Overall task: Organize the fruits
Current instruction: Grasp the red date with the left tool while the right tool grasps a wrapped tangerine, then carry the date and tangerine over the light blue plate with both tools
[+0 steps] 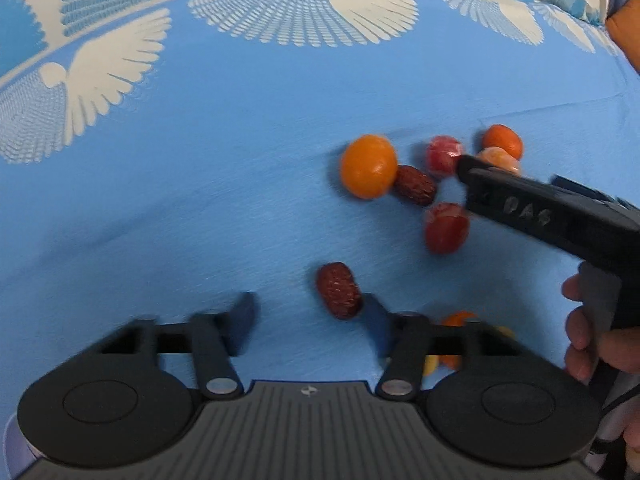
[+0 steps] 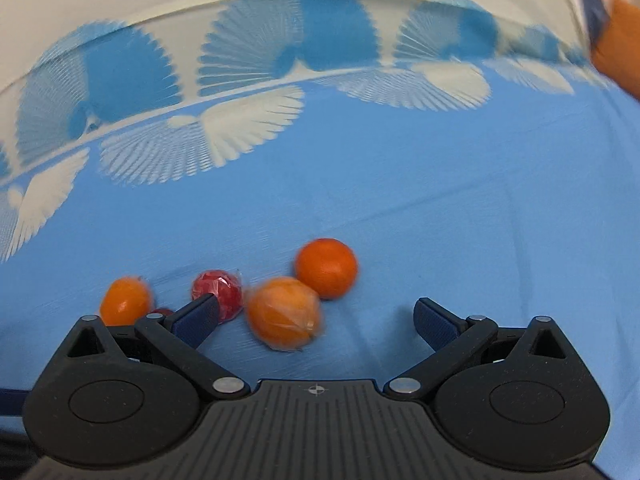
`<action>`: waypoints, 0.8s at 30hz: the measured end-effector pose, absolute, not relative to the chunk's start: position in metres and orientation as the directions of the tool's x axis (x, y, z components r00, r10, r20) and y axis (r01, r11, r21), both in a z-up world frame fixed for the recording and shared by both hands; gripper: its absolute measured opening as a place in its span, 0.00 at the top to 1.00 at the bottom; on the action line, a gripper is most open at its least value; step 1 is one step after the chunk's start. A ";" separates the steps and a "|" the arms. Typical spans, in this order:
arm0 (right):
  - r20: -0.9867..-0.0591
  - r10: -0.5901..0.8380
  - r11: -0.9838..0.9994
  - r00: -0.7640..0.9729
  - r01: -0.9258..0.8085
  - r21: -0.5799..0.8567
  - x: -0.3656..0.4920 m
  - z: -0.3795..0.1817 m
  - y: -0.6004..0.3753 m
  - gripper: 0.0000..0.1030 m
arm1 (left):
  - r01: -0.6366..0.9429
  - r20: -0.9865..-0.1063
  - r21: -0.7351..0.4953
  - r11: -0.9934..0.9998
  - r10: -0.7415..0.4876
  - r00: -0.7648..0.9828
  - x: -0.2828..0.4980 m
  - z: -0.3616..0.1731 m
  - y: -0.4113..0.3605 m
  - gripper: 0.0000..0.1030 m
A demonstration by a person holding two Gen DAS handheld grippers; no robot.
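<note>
Fruits scattered on the blue tablecloth (image 1: 200, 168)

A wrapped orange (image 2: 285, 314) lies between the spread fingers of the right gripper (image 2: 316, 320), a tangerine (image 2: 326, 268) at its 1 o'clock. The left gripper (image 1: 308, 320) is spread, a red date (image 1: 339, 290) at its 12 o'clock.

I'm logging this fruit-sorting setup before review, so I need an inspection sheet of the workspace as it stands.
Surface: blue cloth with a white fan-pattern border, lightly creased.
Job's things: loose fruit on the cloth: oranges, dark red dates, red wrapped pieces, and a wrapped orange. More orange and yellow fruit is partly hidden behind the left gripper's finger.
Clutter: nothing seen.
Grippers: left gripper open, empty, a date by its right finger. Right gripper open, empty, the wrapped orange between its fingers, untouched.
Cables: nothing seen.
Surroundings: an orange object at the far right edge; unclear what.
</note>
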State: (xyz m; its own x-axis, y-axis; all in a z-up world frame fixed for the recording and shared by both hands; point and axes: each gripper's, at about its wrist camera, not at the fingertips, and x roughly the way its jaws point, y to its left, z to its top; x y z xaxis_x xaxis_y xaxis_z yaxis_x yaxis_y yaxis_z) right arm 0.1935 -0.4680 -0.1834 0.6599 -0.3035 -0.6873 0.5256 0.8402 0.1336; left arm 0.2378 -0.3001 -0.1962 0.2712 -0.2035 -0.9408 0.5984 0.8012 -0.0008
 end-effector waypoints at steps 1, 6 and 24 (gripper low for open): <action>-0.681 -0.288 0.855 0.673 0.501 0.133 0.193 -0.182 -0.465 0.25 | 0.604 -0.937 0.000 0.797 -0.212 0.279 0.236 -0.195 -0.299 0.68; -0.660 -0.222 0.874 0.718 0.447 0.192 0.184 -0.177 -0.460 0.63 | 0.613 -0.936 -0.053 0.789 -0.254 0.246 0.234 -0.189 -0.296 0.82; -0.474 -0.225 0.893 0.851 0.375 0.248 0.016 -0.060 -0.388 0.63 | 0.533 -0.833 -0.047 0.845 -0.328 0.446 0.123 -0.032 -0.186 0.82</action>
State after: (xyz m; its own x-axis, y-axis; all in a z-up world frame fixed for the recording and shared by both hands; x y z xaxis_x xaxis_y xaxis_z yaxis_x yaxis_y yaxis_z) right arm 0.0162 -0.3878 -0.0602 0.8509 -0.2255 -0.4744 0.3749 0.8933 0.2479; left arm 0.1230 -0.1862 -0.0325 0.4456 -0.3276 -0.8331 0.5334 0.8445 -0.0468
